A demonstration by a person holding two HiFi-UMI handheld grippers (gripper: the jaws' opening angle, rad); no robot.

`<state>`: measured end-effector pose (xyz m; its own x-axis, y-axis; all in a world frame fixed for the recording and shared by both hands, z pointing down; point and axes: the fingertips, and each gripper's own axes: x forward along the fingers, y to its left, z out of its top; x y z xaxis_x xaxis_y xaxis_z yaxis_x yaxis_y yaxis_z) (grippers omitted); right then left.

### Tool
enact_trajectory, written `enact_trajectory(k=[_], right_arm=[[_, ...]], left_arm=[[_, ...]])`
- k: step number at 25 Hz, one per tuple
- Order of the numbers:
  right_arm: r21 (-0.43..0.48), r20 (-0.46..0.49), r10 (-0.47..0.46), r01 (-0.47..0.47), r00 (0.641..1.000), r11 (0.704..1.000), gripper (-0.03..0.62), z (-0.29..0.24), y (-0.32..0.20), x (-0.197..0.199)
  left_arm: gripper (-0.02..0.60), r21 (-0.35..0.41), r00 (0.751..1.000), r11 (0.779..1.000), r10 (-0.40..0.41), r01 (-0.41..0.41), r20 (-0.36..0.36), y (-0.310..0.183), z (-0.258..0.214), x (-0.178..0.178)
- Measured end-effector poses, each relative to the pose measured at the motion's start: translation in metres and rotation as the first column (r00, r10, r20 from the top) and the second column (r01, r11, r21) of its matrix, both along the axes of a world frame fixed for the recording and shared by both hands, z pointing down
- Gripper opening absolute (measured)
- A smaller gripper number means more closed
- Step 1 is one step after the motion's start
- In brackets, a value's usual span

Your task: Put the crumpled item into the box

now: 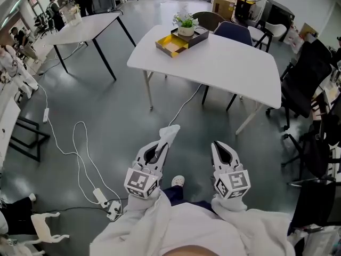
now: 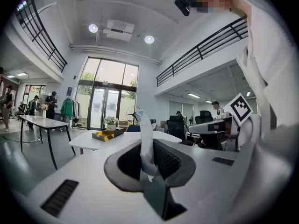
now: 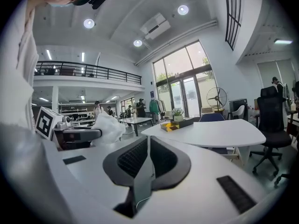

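Note:
A white crumpled item (image 1: 170,133) sticks out from my left gripper (image 1: 160,144), which is shut on it and held low in front of the person, over the grey floor. In the left gripper view the crumpled item (image 2: 146,129) rises between the pads. My right gripper (image 1: 219,146) hangs beside it, shut with nothing in it; its jaws meet in the right gripper view (image 3: 148,157), where the crumpled item (image 3: 108,127) shows at the left. The open yellow-lined box (image 1: 173,45) lies on the white table (image 1: 229,68) well ahead, next to a potted plant (image 1: 185,23).
White cables and a power strip (image 1: 106,206) lie on the floor at the left. Chairs (image 1: 232,32) stand behind the table and a black office chair (image 1: 303,79) at its right. A second table (image 1: 88,25) and people are at the far left.

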<state>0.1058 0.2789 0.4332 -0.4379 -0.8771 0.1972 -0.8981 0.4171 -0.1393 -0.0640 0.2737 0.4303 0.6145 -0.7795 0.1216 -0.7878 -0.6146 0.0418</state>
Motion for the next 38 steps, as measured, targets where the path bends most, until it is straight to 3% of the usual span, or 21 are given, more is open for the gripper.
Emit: enact_trajectory(k=[11, 27, 38], right_arm=[[-0.016, 0.013, -0.008, 0.008, 1.000, 1.000, 0.041, 0.004, -0.048, -0.019], [-0.094, 0.046, -0.012, 0.016, 0.999, 0.995, 0.041, 0.027, -0.044, -0.019], [-0.108, 0.069, -0.033, 0.040, 0.997, 0.993, 0.041, 0.026, -0.118, 0.003]], left_arm=[[0.054, 0.006, 0.998, 0.998, 0.055, -0.055, 0.000, -0.050, 0.001, -0.011], [0.052, -0.051, 0.997, 0.996, 0.071, -0.071, -0.009, -0.047, 0.017, -0.011], [0.054, -0.043, 0.999, 0.998, 0.042, -0.043, -0.010, -0.117, 0.010, 0.006]])
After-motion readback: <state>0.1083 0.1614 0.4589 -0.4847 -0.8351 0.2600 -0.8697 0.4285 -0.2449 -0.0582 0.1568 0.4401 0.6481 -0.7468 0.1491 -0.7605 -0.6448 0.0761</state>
